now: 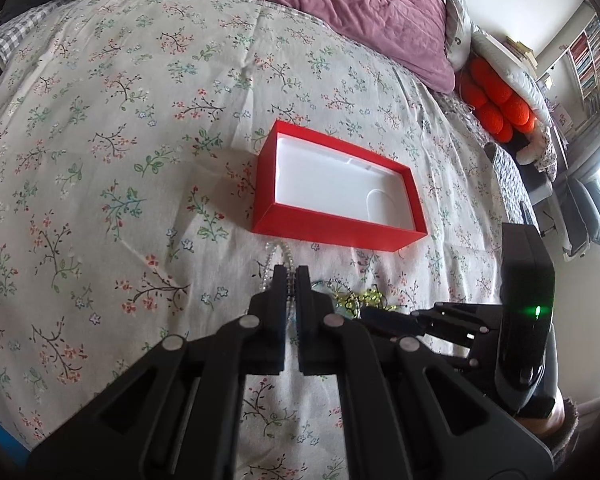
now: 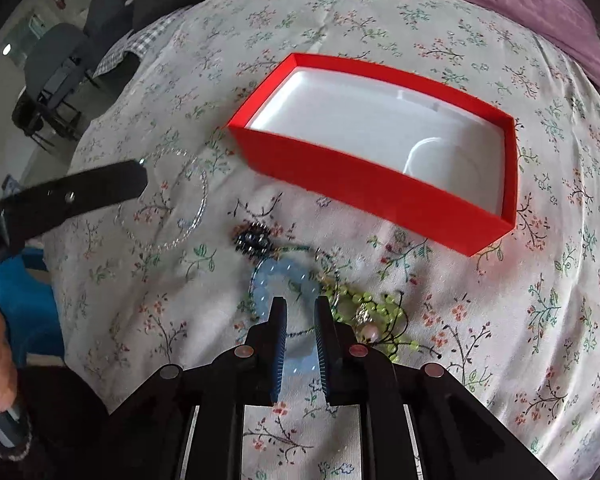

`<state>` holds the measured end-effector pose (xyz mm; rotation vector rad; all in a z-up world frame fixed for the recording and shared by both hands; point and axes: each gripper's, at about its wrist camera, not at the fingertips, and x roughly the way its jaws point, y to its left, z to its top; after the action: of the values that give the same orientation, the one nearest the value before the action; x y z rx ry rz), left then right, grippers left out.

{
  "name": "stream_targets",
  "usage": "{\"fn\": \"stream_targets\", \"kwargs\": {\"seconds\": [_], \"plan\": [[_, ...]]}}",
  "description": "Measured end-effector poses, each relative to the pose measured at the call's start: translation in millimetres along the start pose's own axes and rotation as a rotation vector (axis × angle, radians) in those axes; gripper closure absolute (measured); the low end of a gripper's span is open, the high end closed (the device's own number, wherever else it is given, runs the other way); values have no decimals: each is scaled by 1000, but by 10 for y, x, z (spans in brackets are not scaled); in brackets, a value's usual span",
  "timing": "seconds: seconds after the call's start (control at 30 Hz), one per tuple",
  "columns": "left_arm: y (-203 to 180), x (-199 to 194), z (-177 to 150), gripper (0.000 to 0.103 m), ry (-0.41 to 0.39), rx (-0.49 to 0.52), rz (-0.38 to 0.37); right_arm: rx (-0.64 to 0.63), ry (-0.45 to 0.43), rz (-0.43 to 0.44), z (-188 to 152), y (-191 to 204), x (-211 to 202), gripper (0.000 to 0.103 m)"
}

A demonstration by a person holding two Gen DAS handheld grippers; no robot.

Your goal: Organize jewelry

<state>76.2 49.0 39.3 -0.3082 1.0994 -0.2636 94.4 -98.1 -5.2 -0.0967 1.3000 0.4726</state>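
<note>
We've got the left gripper (image 1: 291, 280) pinched on the clear bead bracelet (image 2: 172, 200), right gripper (image 2: 300, 310) narrow w/ nothing held over the blue bracelet (image 2: 284, 276), red box (image 2: 380, 184) just beyond, so tangled strands may drag together.

The left gripper (image 1: 291, 276) points down at a floral-print bedspread (image 1: 112, 128), its 2 black fingers (image 1: 279, 284) clamped on a strand of clear glass beads (image 1: 278, 251). Just beyond lies an open red rectangular cardboard box (image 1: 324, 226) with a white lining. To the right, the right gripper (image 1: 370, 314) reaches into a tangle of yellow-green beaded jewelry (image 1: 358, 300).
</note>
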Motion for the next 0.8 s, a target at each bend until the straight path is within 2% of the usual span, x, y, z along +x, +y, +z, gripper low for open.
{"fn": "stream_targets", "kwargs": {"seconds": [0.23, 0.3, 0.33, 0.37, 0.4, 0.53, 0.67, 0.8], "plan": [[68, 55, -102, 98, 36, 10, 7, -147, 23, -47, -183, 191, 27, 88], [95, 68, -142, 98, 48, 11, 7, -195, 11, -62, -242, 286, 11, 83], [103, 74, -162, 98, 55, 14, 8, -218, 5, -65, -274, 328, 0, 65], [113, 79, -183, 98, 61, 17, 8, -236, -2, -67, -299, 362, -8, 35], [124, 81, -205, 98, 67, 20, 9, -264, -32, -76, -346, 402, -44, 28], [166, 67, -266, 98, 80, 33, 11, -354, -106, -113, -443, 562, -105, 31], [198, 61, -277, 98, 84, 31, 11, -402, -130, -93, -439, 640, -71, 53], [220, 71, -275, 98, 90, 26, 8, -421, -107, -87, -392, 648, 86, 67]]}}
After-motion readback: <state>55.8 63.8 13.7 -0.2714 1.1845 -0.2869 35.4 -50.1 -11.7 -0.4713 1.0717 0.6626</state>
